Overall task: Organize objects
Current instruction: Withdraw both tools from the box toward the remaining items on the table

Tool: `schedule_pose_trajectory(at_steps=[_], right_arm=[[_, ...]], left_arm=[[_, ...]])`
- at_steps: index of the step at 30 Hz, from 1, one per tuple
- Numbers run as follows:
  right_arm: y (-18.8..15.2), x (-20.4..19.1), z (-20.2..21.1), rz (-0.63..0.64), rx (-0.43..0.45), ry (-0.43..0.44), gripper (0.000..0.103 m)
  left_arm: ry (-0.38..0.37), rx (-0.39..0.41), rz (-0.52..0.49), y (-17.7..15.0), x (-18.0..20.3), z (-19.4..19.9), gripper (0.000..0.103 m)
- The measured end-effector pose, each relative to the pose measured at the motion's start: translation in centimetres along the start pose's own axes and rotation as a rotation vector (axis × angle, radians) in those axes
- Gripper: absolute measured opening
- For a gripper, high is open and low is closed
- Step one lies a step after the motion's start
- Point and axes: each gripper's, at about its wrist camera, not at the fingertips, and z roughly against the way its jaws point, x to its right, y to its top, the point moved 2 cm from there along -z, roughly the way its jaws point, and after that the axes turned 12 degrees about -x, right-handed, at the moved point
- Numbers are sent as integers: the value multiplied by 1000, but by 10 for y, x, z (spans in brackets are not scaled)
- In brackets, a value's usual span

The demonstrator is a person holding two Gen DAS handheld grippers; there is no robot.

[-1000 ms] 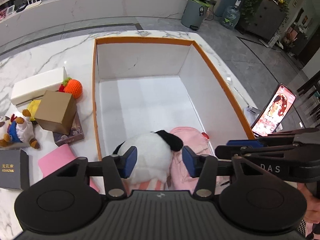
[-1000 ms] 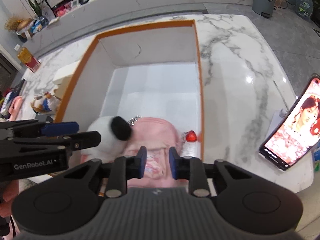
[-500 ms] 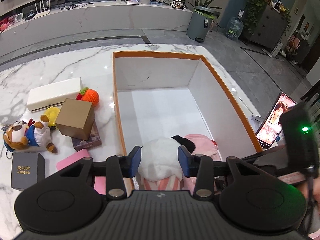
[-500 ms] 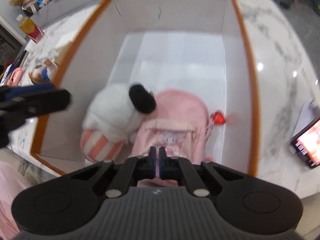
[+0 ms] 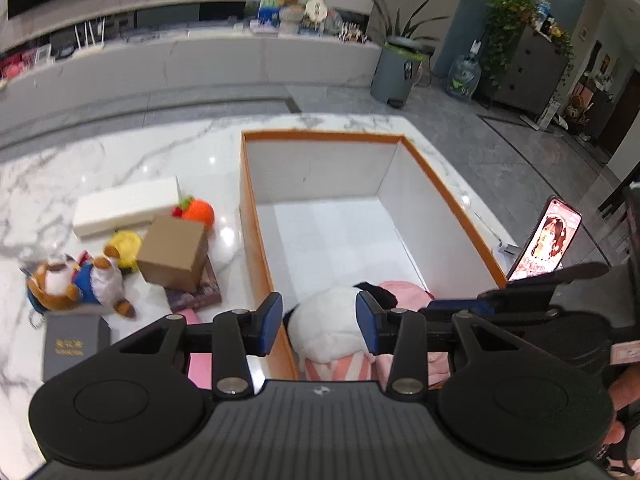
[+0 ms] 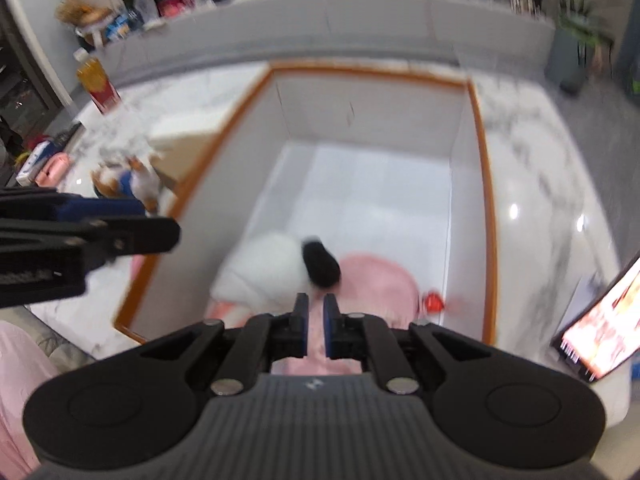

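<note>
On the marble bench stands a large white box with an orange rim, its near end holding a white plush toy with a black ear and, just beside it toward the right wall, a pink bag. A small red charm lies against the bag close to the box's right wall. The left tongs hang released above the box's near left corner, jaws spread wide with nothing between them, one blue pad over the rim and the other over the plush toy. The right tongs hover over the pink bag with jaws nearly closed, a narrow gap left between the pads; the blur does not let me tell whether any fabric is pinched there. Left of the box, on the bench, sit a long white carton, an orange knitted fruit, a brown cardboard box resting on a dark book, a yellow toy, a brown-and-blue plush animal and a grey booklet. At the bench's right edge a phone stands tilted, its screen lit.
</note>
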Motion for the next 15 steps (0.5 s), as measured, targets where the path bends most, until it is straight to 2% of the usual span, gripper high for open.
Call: schedule_pose_trajectory(at_steps=[2,4,5,6,10,14,15], right_arm=[[0,-6,13,4,68,22,10],[2,-12,25,6,141,55,23],[2,-16,31,13,170,72,34],[2,-21,36,22,197,88,37],[11,-41,46,53,283,109,37],[15,-57,50,89,367,145,57],[18,-63,47,98,361,138,57]], left_arm=[[15,24,-14,-2,-1,7,48],[25,44,-19,-4,-3,16,48],[32,56,-15,-5,-5,21,48],[35,66,-16,-6,-8,26,47],[68,122,-3,-10,-21,46,48],[95,145,25,-13,-43,57,48],[101,143,35,-13,-50,57,48]])
